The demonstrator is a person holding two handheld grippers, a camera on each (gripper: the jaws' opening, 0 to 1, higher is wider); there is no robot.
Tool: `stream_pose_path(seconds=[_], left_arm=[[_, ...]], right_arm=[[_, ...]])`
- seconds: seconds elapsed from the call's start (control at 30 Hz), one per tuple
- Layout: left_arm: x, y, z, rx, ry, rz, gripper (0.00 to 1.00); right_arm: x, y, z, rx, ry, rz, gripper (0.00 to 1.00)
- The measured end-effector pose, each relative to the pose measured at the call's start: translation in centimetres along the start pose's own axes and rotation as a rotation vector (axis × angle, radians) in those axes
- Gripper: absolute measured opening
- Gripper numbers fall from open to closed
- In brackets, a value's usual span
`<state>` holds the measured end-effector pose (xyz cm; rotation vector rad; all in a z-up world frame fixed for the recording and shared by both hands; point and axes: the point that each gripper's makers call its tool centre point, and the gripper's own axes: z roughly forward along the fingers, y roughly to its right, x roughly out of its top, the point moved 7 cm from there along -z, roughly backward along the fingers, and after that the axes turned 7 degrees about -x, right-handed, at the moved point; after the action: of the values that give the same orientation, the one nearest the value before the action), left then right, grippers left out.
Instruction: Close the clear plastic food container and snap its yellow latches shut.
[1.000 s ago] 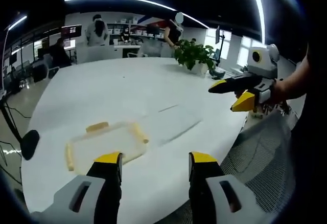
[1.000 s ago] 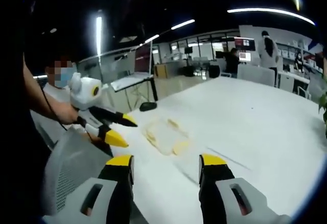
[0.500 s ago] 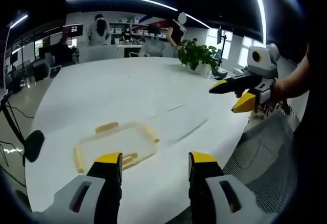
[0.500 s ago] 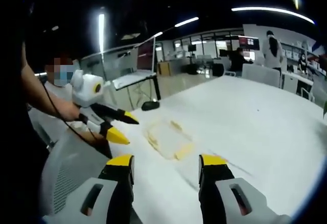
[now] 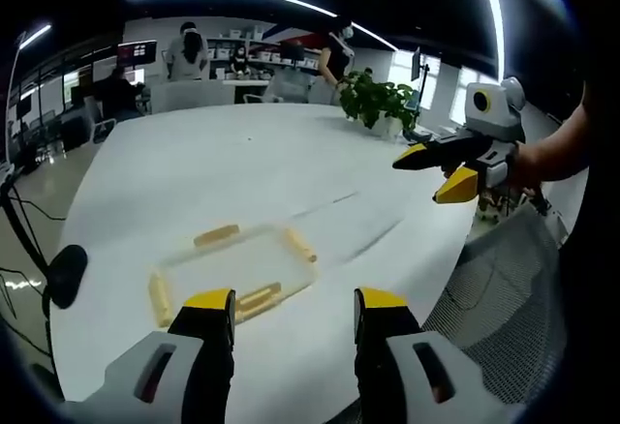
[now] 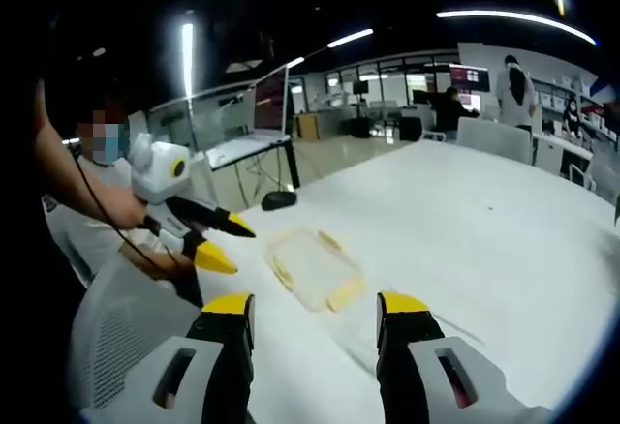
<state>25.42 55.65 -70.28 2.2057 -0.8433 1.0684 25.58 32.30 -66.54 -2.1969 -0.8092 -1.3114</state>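
A clear plastic food container (image 5: 232, 269) with yellow latches (image 5: 215, 235) along its sides lies flat on the white table (image 5: 223, 172), just ahead of my left gripper (image 5: 293, 310), which is open with nothing between its jaws. In the right gripper view the same container (image 6: 312, 269) sits beyond my right gripper (image 6: 315, 310), also open and holding nothing. The right gripper (image 5: 444, 174) hangs in the air at the right of the left gripper view, above the table edge. Held by a hand, the left gripper (image 6: 221, 242) comes in from the left, near the container.
A grey mesh chair back (image 5: 494, 288) stands at the table's near edge. A potted plant (image 5: 376, 103) sits at the far side of the table. Several people stand at desks in the background (image 5: 189, 56). A dark round object (image 5: 64, 274) lies off the table's left edge.
Both views have shifted a little; the container now lies closer and more central ahead of each gripper. Both grippers stay open.
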Motion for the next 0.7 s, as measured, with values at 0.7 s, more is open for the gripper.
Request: stream_pose_path(seconds=[0.7], left_arm=[[0.9,-4.3,0.3,-0.039,-0.048,0.064,0.48]], right_arm=[[0.2,0.3,3.0,0.027,-0.074,-0.088,0.52]])
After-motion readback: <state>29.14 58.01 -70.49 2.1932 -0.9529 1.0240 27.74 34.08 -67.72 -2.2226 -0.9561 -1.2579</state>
